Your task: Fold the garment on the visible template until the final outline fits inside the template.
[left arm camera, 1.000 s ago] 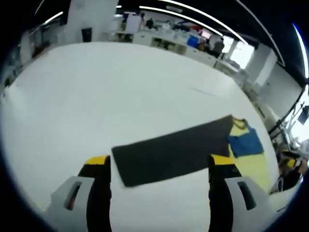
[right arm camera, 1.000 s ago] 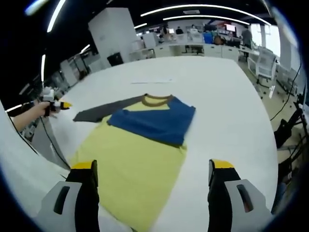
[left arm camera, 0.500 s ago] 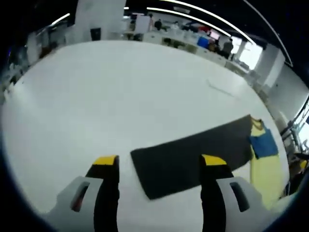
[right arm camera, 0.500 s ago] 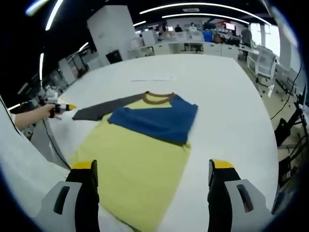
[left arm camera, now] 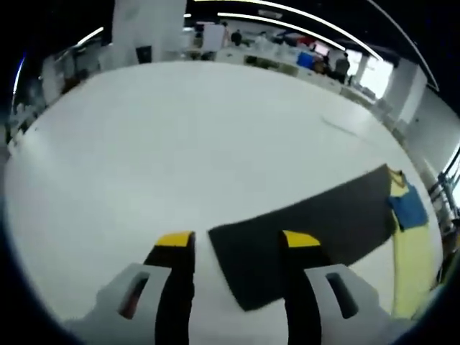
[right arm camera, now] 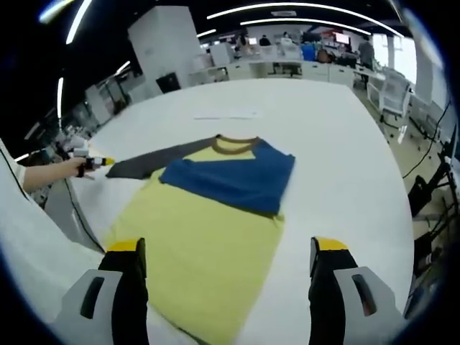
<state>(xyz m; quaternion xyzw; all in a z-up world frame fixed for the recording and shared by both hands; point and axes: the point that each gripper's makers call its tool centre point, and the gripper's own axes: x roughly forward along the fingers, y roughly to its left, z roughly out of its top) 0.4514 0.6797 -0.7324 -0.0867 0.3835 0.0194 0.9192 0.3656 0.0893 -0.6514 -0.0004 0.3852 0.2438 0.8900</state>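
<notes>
A big white table (right arm camera: 338, 144) spreads across an open-plan office. Behind it stands a broad white pillar (right arm camera: 167, 49) with a dark panel at its foot. Rows of white desks (right arm camera: 302, 70) run along the far side, cluttered with screens and a few people among them. Long strip lights (right arm camera: 302, 10) curve over a dark ceiling. A white chair (right arm camera: 392, 95) sits off the table's far corner, near bright windows (left arm camera: 374, 75). Cables (right arm camera: 424, 162) hang off the table's edge.

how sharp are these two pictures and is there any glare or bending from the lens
Left gripper view: soft motion blur on the dark sleeve and the left gripper; table bulges from the fisheye. Right gripper view: sharper on the shirt; ceiling light strips curve, and windows at the right blow out.
</notes>
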